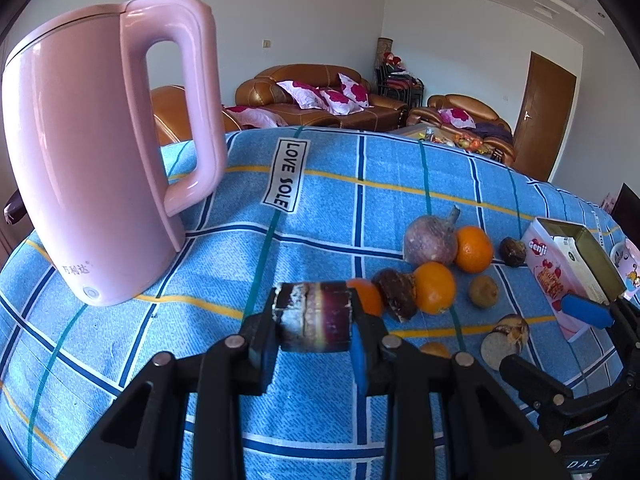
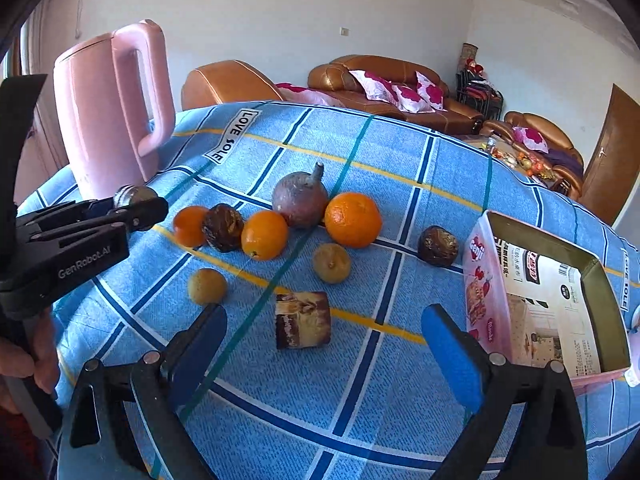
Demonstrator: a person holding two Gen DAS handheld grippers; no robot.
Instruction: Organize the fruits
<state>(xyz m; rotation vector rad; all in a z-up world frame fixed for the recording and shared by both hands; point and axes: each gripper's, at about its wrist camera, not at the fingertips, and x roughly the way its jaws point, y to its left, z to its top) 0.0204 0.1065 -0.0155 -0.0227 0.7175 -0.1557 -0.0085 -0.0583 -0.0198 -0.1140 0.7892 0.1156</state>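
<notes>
My left gripper (image 1: 314,344) is shut on a short purple sugarcane piece (image 1: 316,316), held just above the blue checked cloth. It also shows from the side in the right wrist view (image 2: 132,200). My right gripper (image 2: 324,344) is open and empty, its blue pads either side of a second sugarcane piece (image 2: 302,320) lying on the cloth. Beyond lie three oranges (image 2: 353,219), a purple round fruit with a stem (image 2: 300,199), two dark wrinkled fruits (image 2: 223,227) and two small brown-yellow fruits (image 2: 331,263). An open pink box (image 2: 552,304) lies at the right.
A tall pink kettle (image 1: 100,152) stands at the table's back left. The pink box also shows in the left wrist view (image 1: 568,268), with the right gripper's blue pad (image 1: 586,312) in front of it. Brown sofas stand beyond the table.
</notes>
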